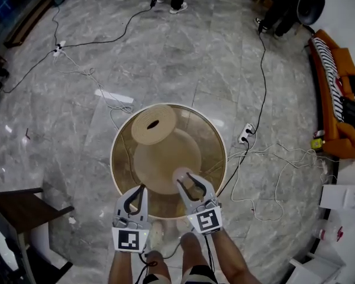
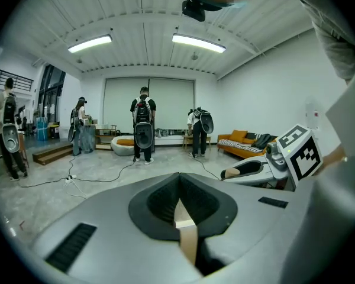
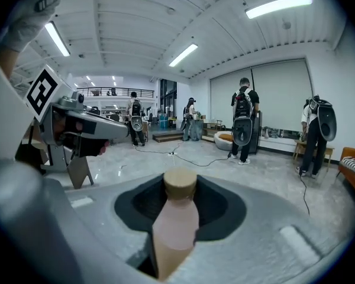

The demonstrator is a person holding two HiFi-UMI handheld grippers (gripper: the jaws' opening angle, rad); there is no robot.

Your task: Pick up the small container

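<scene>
The jaws of the right gripper [image 3: 180,195] were closed on the small bottle [image 3: 176,220], their dark pads pressing its pale pink body from both sides, with the tan cap standing up at the tips. In the head view the right gripper [image 1: 185,179] held that bottle [image 1: 181,175] over the near part of the round table [image 1: 112,158], just right of the table's tan middle column [image 1: 165,158]. The jaws of the left gripper [image 2: 178,188] were together at the tips with nothing gripped; only a thin tan sliver showed through the slit between them. From the head view the left gripper [image 1: 142,189] sat beside the right one, over the table's near edge, each with its marker cube toward the person. Cables [image 1: 100,40] trailed across the grey marble floor [image 1: 183,58], a power strip [image 1: 245,134] lay right of the table, and an orange sofa [image 1: 337,93] stood at the far right.
</scene>
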